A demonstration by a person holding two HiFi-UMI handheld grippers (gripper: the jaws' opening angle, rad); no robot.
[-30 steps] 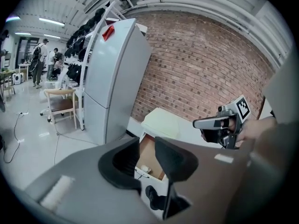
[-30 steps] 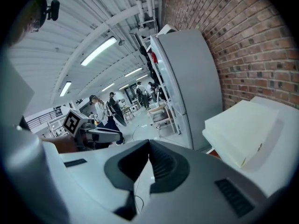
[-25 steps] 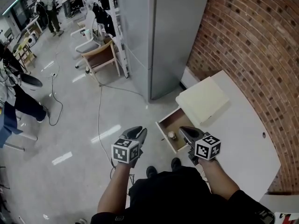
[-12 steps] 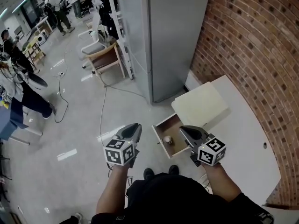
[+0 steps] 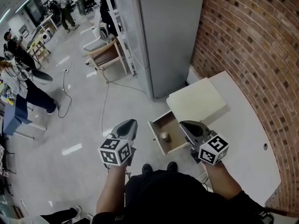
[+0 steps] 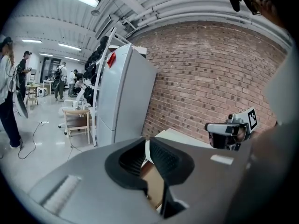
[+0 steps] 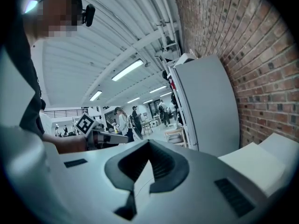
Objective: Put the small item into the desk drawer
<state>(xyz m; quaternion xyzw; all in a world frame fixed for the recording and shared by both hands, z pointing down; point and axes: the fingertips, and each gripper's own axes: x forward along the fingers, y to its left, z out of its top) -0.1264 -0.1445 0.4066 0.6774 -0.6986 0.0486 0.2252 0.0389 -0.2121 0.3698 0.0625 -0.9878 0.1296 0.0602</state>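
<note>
Left gripper [image 5: 127, 124] has just been closing its jaws, and they're pressed together now with nothing between them. Right gripper [image 5: 189, 125] is the same: pads together, empty. The small item [image 5: 164, 136] sits inside the open drawer [image 5: 172, 123] (between my two grippers in the head view), beside the white desk [image 5: 240, 139].

Brick wall [image 5: 252, 41] was red-brown, tall cabinet [image 5: 168, 31] grey, desk [image 5: 243, 139] cream-white, drawer [image 5: 172, 124] wood-brown inside, small item [image 5: 164, 136] beige, left gripper [image 5: 127, 124] and right gripper [image 5: 186, 124] bore black-and-white square markers.
</note>
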